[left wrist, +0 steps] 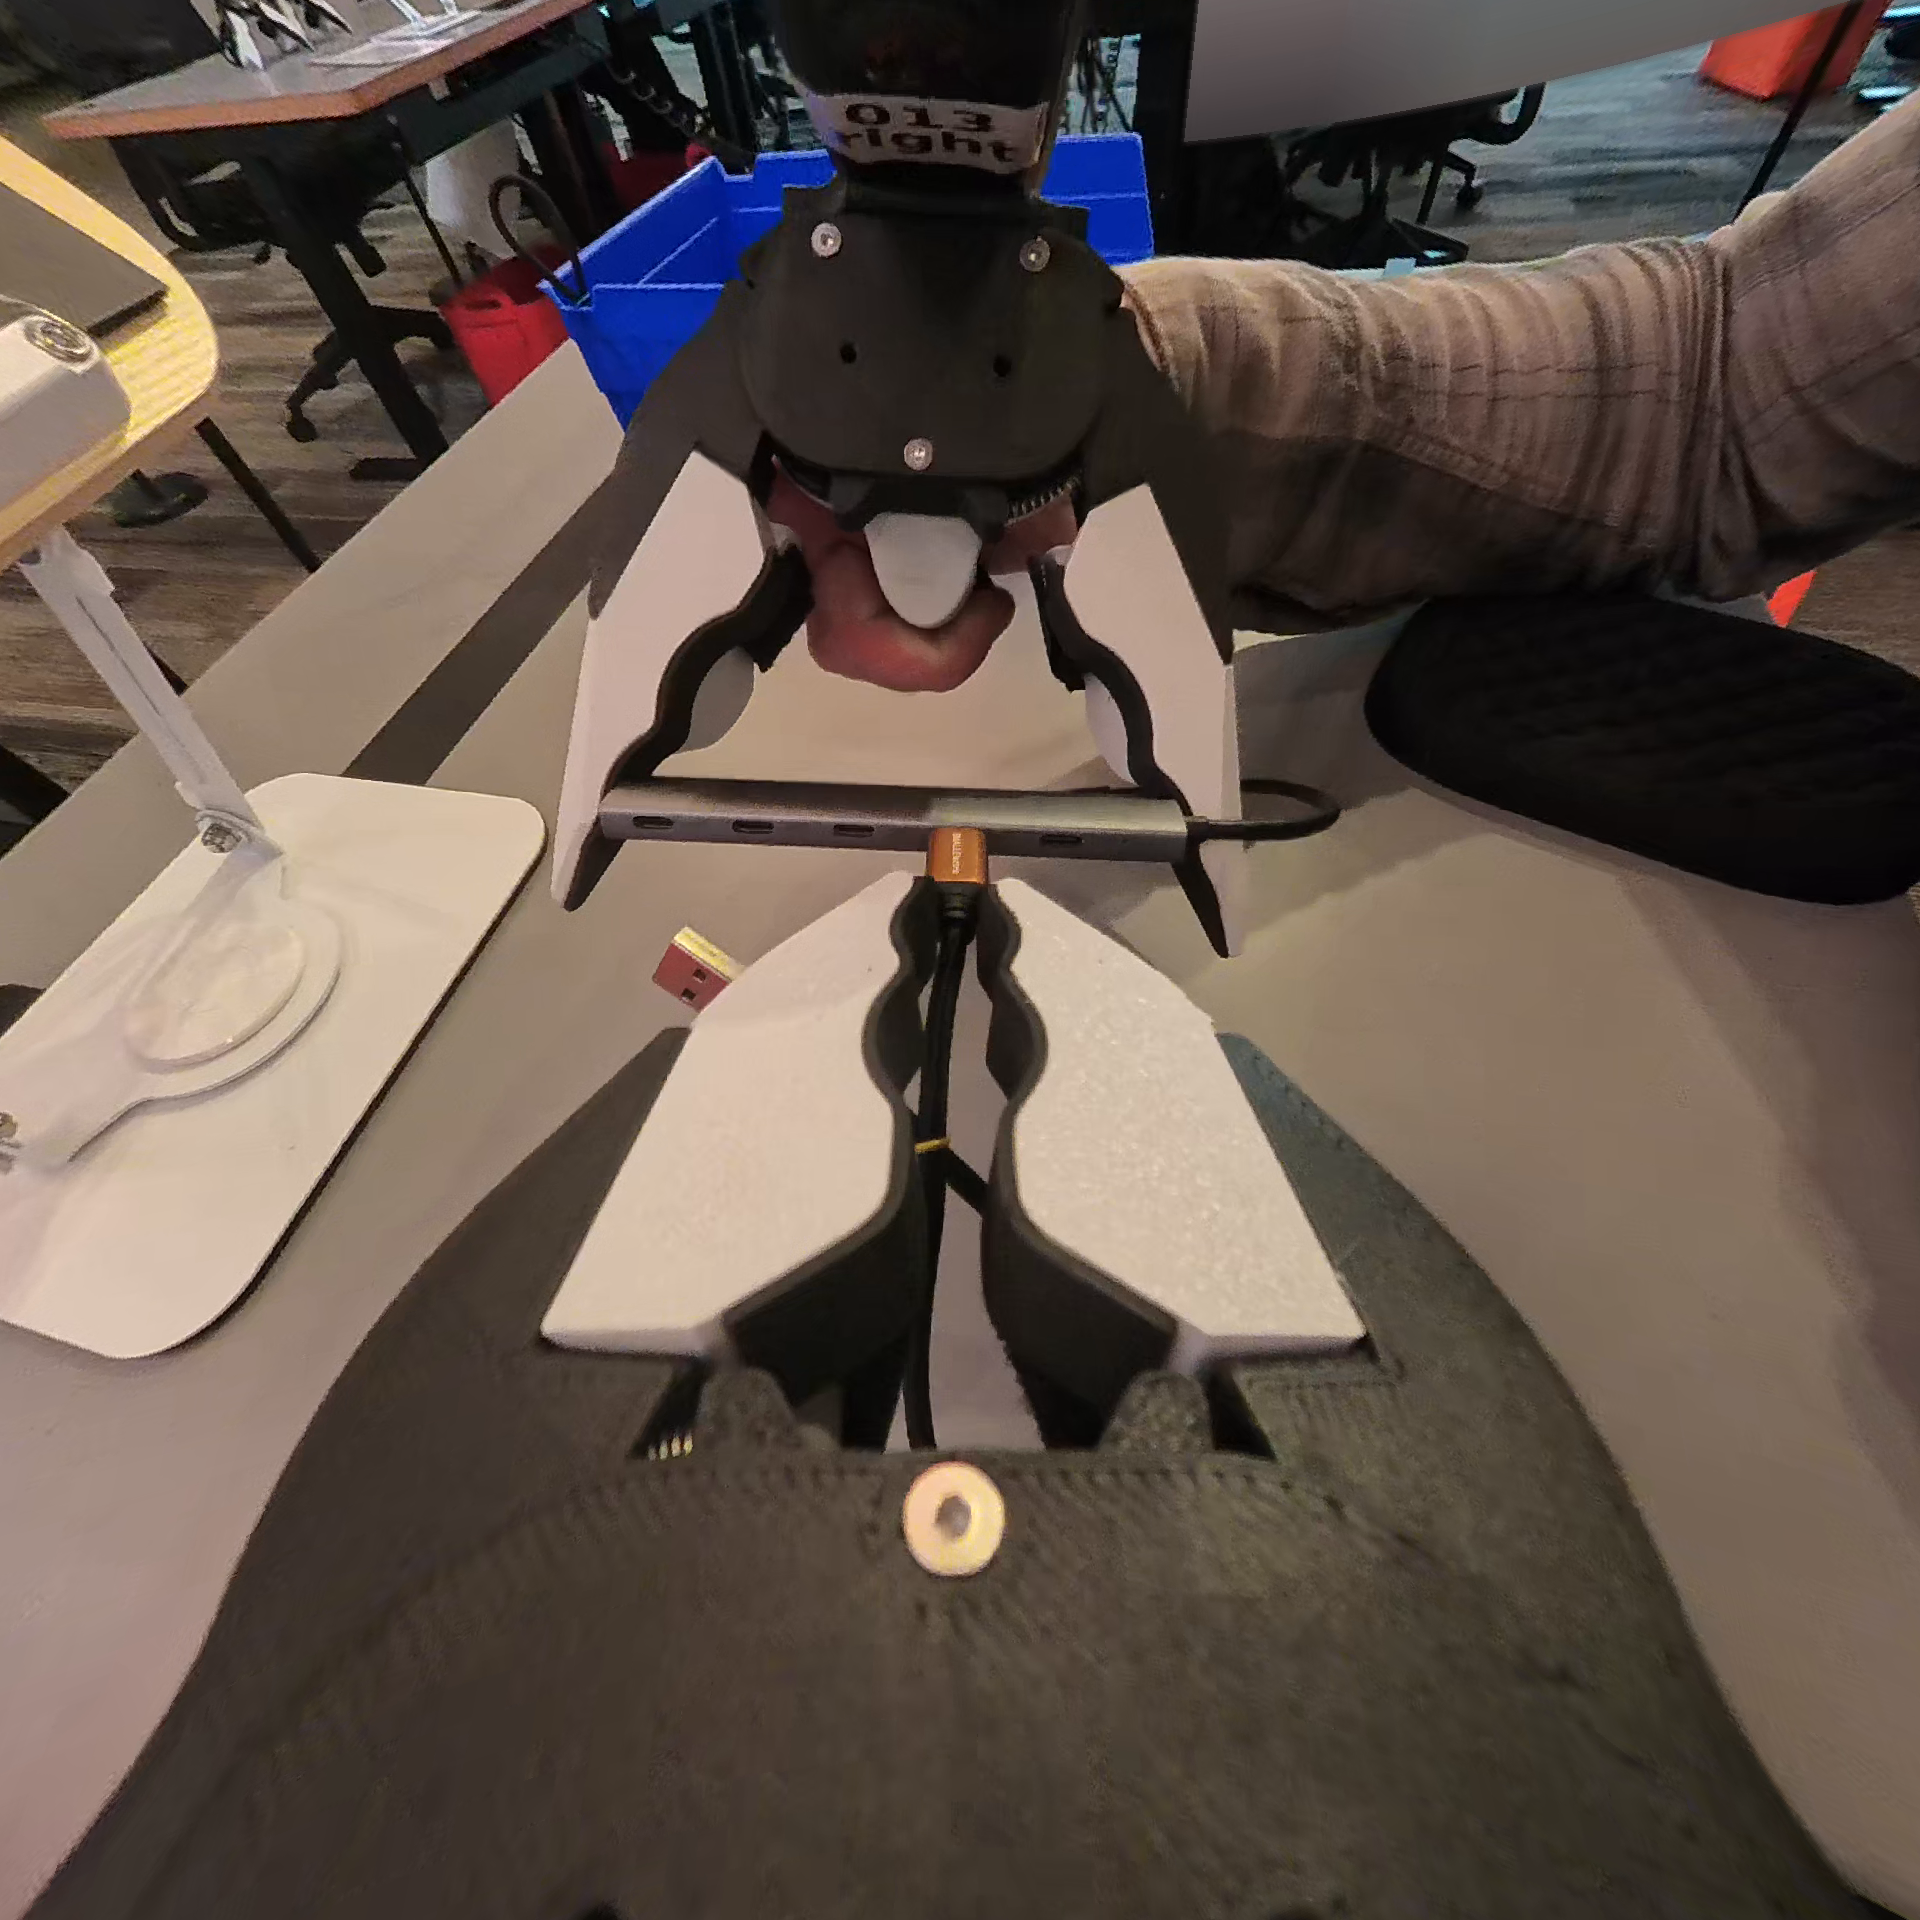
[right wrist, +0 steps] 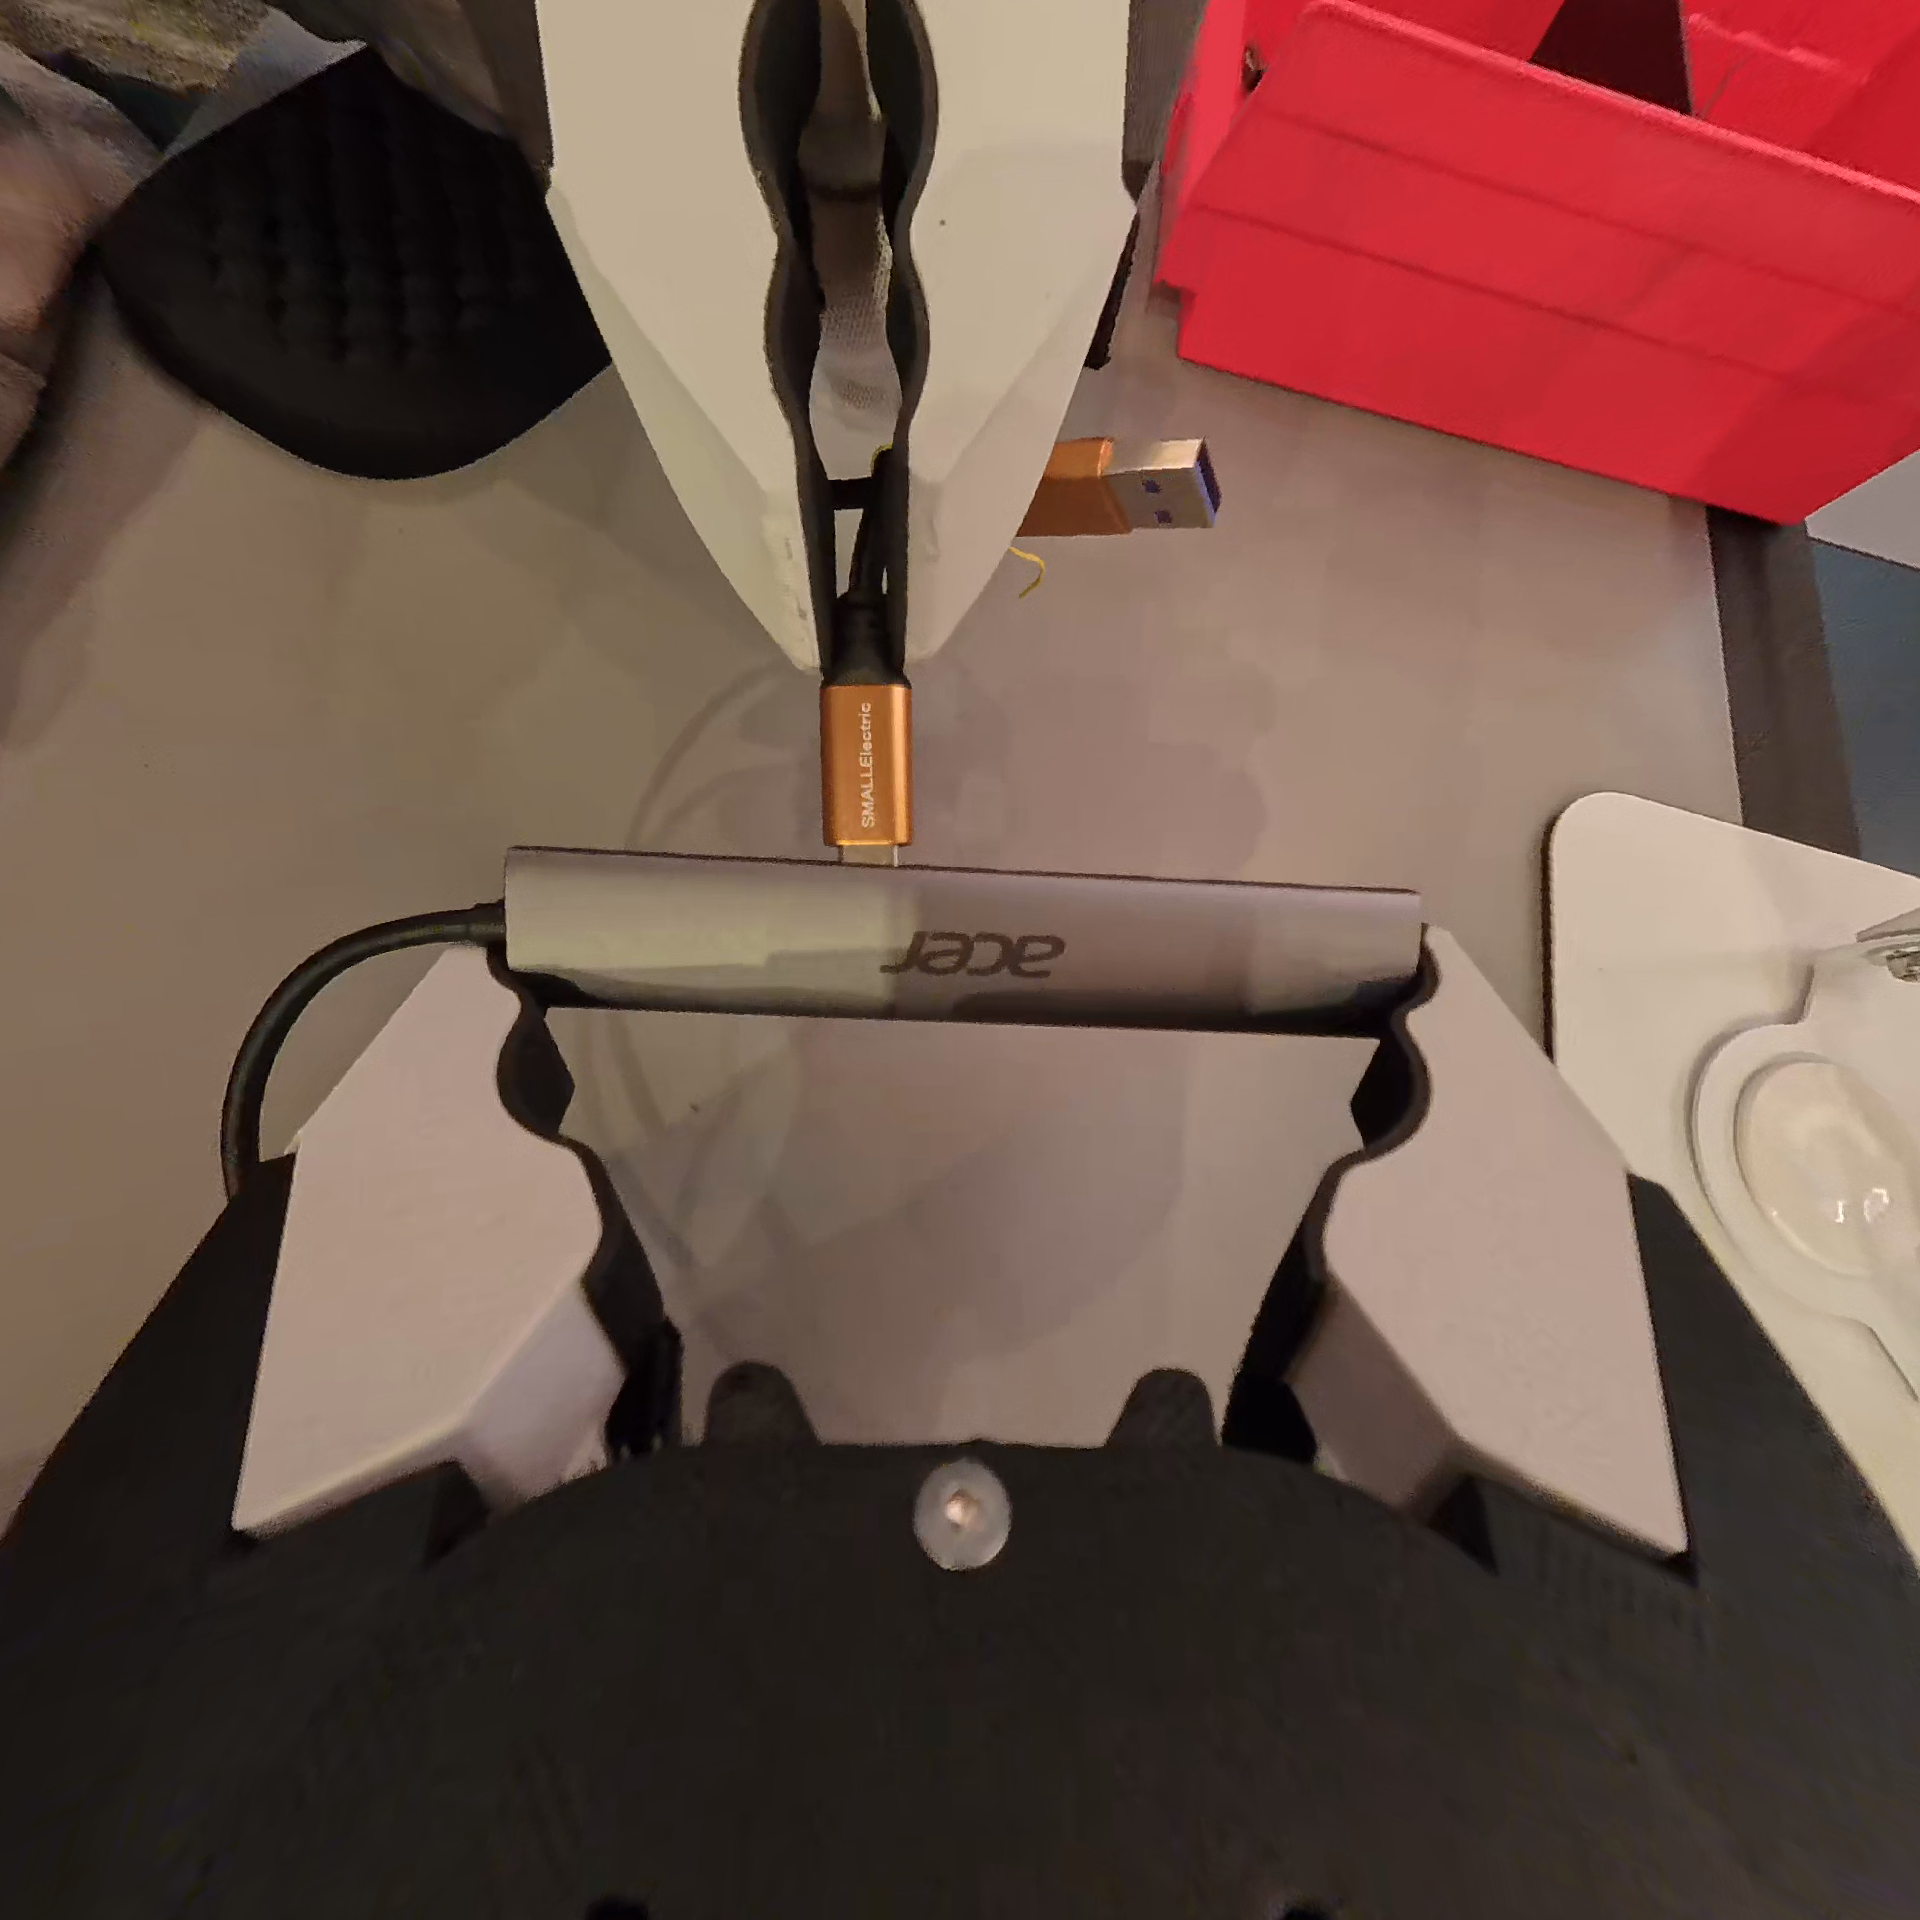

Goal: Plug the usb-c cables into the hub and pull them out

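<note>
- Left wrist view: my left gripper (left wrist: 951,904) is closed on the black cable (left wrist: 940,1023) just behind its orange plug (left wrist: 956,854). The plug tip meets the hub (left wrist: 894,821), which the right gripper (left wrist: 894,831) facing me holds by its ends.
- Right wrist view: my right gripper (right wrist: 961,971) clamps the hub (right wrist: 961,930) endwise. The plug (right wrist: 868,769) ahead looks only partly seated; I judge a straight, level push best, keeping the hub steady.

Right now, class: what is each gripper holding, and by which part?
The right gripper clamps the grey hub by its two short ends. The left gripper pinches the black cable just behind its orange USB-C plug.
</note>
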Demonstrator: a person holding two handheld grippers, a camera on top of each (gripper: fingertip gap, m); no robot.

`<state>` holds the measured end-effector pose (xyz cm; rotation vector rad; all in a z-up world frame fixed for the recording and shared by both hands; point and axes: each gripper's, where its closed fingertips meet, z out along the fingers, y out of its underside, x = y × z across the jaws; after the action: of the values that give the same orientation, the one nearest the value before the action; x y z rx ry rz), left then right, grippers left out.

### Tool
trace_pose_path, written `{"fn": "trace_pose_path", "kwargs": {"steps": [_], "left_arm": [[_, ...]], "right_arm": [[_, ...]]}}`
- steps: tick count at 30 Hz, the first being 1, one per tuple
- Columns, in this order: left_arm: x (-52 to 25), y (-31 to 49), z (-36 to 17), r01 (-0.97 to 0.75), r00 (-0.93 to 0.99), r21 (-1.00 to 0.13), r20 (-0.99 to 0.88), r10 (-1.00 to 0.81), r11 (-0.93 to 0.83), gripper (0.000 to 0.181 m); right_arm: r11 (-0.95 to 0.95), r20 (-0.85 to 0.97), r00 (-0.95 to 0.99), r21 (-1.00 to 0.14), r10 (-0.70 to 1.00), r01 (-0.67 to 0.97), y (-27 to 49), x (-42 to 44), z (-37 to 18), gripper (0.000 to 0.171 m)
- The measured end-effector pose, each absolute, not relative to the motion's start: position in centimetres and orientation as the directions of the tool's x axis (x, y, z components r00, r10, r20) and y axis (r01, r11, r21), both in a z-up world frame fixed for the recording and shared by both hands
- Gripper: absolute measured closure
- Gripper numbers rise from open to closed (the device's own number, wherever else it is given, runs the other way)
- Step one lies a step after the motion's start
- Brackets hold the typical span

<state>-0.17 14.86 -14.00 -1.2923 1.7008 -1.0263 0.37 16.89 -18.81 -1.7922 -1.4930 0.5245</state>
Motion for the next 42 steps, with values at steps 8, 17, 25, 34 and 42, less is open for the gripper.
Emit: {"fn": "trace_pose_path", "kwargs": {"steps": [8,17,25,34,42], "left_arm": [[-0.3,14.8,-14.3,-0.392,-0.227,-0.898,-0.116,-0.967,0.200,0.172],[-0.9,15.4,-13.3,-0.393,-0.150,-0.902,-0.130,-0.980,0.180,0.169],[-7.2,17.2,-13.0,-0.428,0.049,-0.894,-0.168,-0.985,0.131,0.161],[-17.2,24.7,-10.0,-0.347,0.391,-0.937,-0.108,-0.914,-0.038,0.138],[-21.2,31.1,-10.9,-0.424,0.505,-0.896,-0.110,-0.856,-0.134,0.104]], "right_arm": [[-0.034,0.171,0.223,-0.719,0.960,0.694,16.8,0.2,-19.1,0.019],[-0.053,0.164,0.242,-0.716,0.956,0.697,17.1,0.2,-19.7,0.019],[-0.095,0.133,0.217,-0.604,0.967,0.791,16.8,0.7,-24.1,0.019],[-0.149,0.037,0.197,-0.524,0.980,0.838,16.1,0.2,-27.6,0.018],[-0.197,-0.046,0.208,-0.564,0.977,0.802,15.6,0.0,-27.4,0.019]]}}
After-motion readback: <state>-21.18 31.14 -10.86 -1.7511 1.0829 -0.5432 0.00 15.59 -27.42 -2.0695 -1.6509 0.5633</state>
